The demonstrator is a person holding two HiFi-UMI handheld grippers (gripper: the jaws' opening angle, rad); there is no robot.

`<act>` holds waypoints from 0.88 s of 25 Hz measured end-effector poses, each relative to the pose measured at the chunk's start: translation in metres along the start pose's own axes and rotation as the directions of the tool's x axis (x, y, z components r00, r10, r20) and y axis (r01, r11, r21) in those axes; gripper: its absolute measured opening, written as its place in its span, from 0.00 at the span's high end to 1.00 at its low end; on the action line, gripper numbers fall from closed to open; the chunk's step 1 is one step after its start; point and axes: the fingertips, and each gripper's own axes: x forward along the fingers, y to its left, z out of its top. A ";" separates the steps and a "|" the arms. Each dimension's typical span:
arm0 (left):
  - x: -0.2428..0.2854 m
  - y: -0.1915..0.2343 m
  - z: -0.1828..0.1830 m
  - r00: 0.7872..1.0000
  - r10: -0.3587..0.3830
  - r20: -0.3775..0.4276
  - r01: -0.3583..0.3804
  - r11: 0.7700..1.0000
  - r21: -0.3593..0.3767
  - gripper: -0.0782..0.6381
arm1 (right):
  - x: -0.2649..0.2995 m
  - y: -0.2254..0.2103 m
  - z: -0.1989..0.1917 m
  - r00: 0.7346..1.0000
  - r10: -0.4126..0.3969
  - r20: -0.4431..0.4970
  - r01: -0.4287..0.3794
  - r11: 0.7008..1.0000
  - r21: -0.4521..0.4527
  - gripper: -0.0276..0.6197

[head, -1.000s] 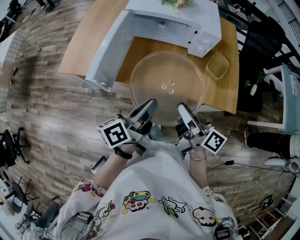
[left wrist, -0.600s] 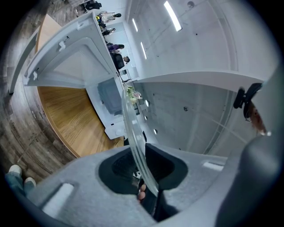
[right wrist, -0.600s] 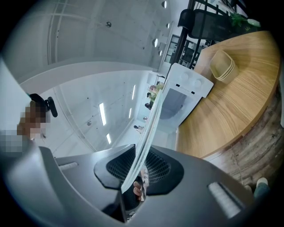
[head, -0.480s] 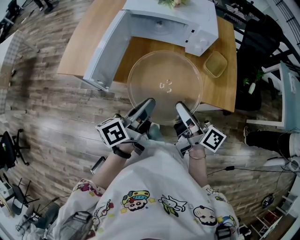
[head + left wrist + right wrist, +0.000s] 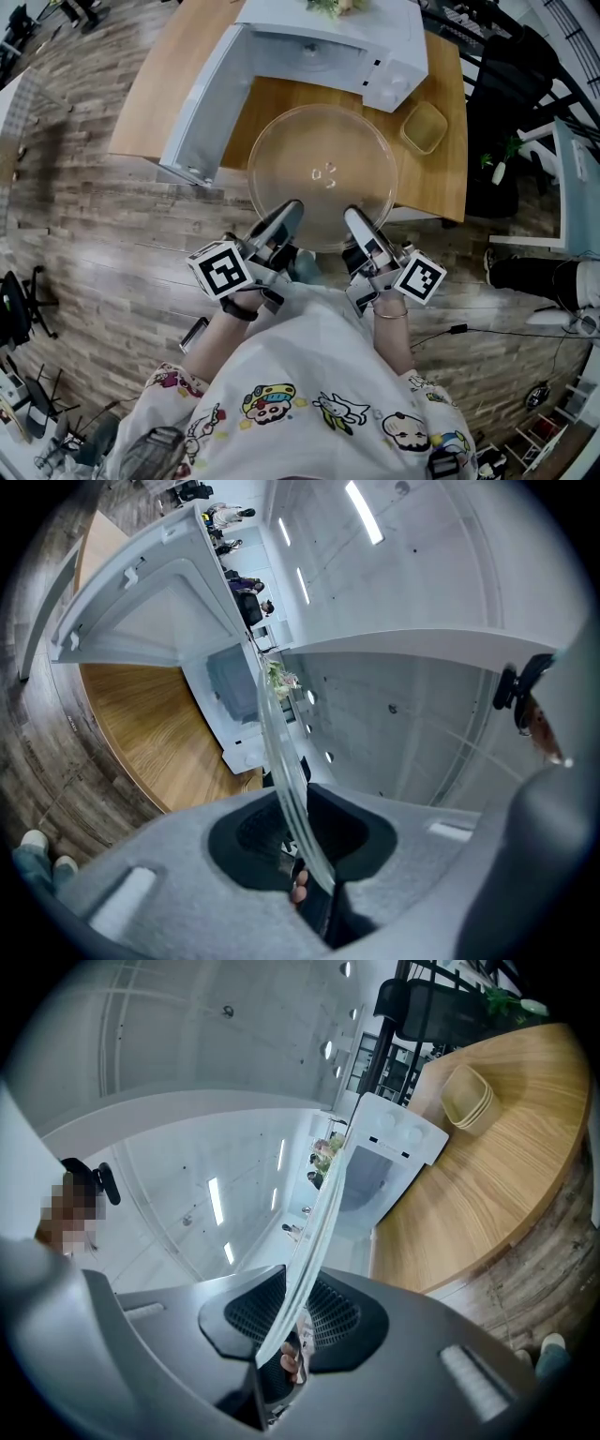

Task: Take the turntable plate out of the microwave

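clear glossy glass plate (image 5: 323,173); matt wooden table (image 5: 169,89)

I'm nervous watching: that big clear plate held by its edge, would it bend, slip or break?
Probably rigid: the turntable plate looks flat though the left gripper and right gripper clamp only its near rim. Smooth clear glass, so likely slippery and breakable if dropped. Wide and held at one edge, it may lever downward.

Slight drift only: turntable plate (image 5: 323,141), microwave (image 5: 328,28), bench (image 5: 178,75), left tool (image 5: 289,208) and right tool (image 5: 351,217) all sit a touch further frame-left.
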 end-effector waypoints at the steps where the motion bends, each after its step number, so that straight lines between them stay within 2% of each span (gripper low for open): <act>1: -0.001 0.002 -0.001 1.000 0.007 0.000 -0.007 1.000 -0.013 0.82 | 0.000 -0.001 0.000 1.000 -0.002 -0.002 0.002 1.000 0.000 0.83; 5: 0.002 0.002 0.001 1.000 -0.002 -0.002 0.002 1.000 0.011 0.82 | 0.000 -0.003 0.000 1.000 -0.011 -0.006 0.011 1.000 -0.004 0.83; 8: 0.001 0.004 0.001 1.000 0.003 0.000 -0.003 1.000 -0.009 0.82 | 0.001 -0.003 -0.001 1.000 -0.012 -0.007 0.012 1.000 -0.005 0.83; 12: -0.001 0.004 0.003 1.000 -0.013 -0.009 0.013 1.000 0.017 0.82 | 0.003 -0.002 -0.003 1.000 -0.014 -0.004 0.014 1.000 -0.008 0.83; 16: 0.000 0.006 0.002 1.000 -0.003 -0.007 0.003 1.000 -0.011 0.82 | 0.003 -0.004 -0.002 1.000 -0.020 -0.005 0.020 1.000 -0.009 0.83; 18: 0.002 0.005 0.002 1.000 -0.011 -0.013 0.011 1.000 -0.001 0.82 | 0.002 -0.004 -0.001 1.000 -0.023 -0.003 0.023 1.000 -0.007 0.83; 22: 0.001 0.012 -0.002 1.000 0.024 -0.012 -0.025 0.998 -0.064 0.82 | 0.002 -0.005 0.000 1.000 -0.029 -0.008 0.029 1.000 -0.011 0.83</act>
